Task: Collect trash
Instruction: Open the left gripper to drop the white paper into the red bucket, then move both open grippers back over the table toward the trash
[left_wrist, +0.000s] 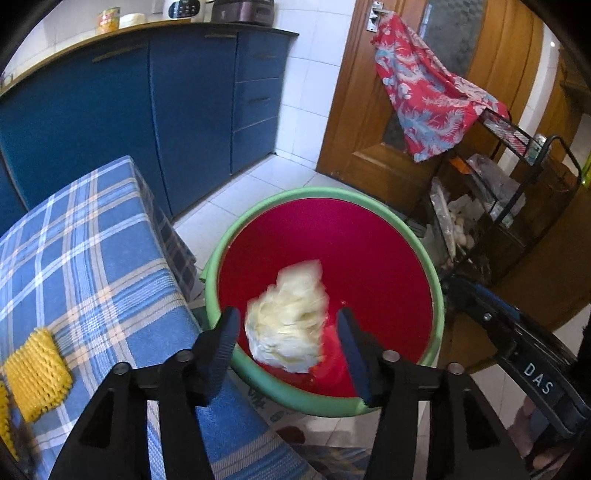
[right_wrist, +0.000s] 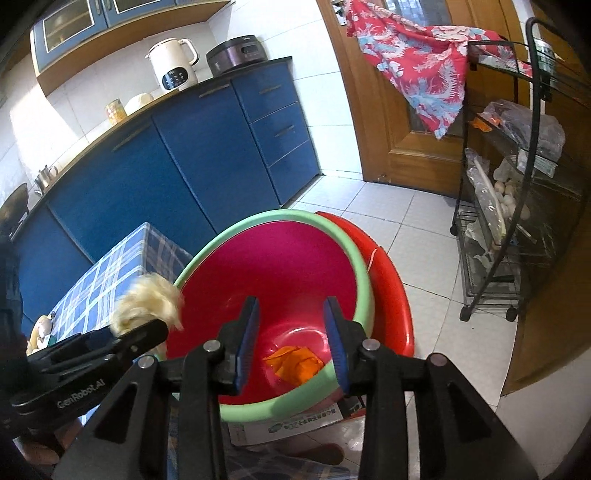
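A red basin with a green rim (left_wrist: 321, 192) sits on the floor beside the table. My left gripper (left_wrist: 288, 314) hangs open over its near edge. A pale cream crumpled wad (left_wrist: 288, 325), blurred, is between the fingers with a gap on each side. In the right wrist view the same wad (right_wrist: 147, 299) shows just past the left gripper's fingertip (right_wrist: 155, 328). My right gripper (right_wrist: 291, 301) is open over the basin (right_wrist: 273, 216) with nothing between its pads. An orange wrapper (right_wrist: 295, 363) lies in the bottom of the basin.
A table with a blue plaid cloth (left_wrist: 92, 258) stands to the left, with yellow foam netting (left_wrist: 37, 373) on it. A second red basin (right_wrist: 391, 295) sits under the first. A black wire rack (right_wrist: 517, 221), blue cabinets (right_wrist: 203, 155) and a wooden door (right_wrist: 388, 129) surround the tiled floor.
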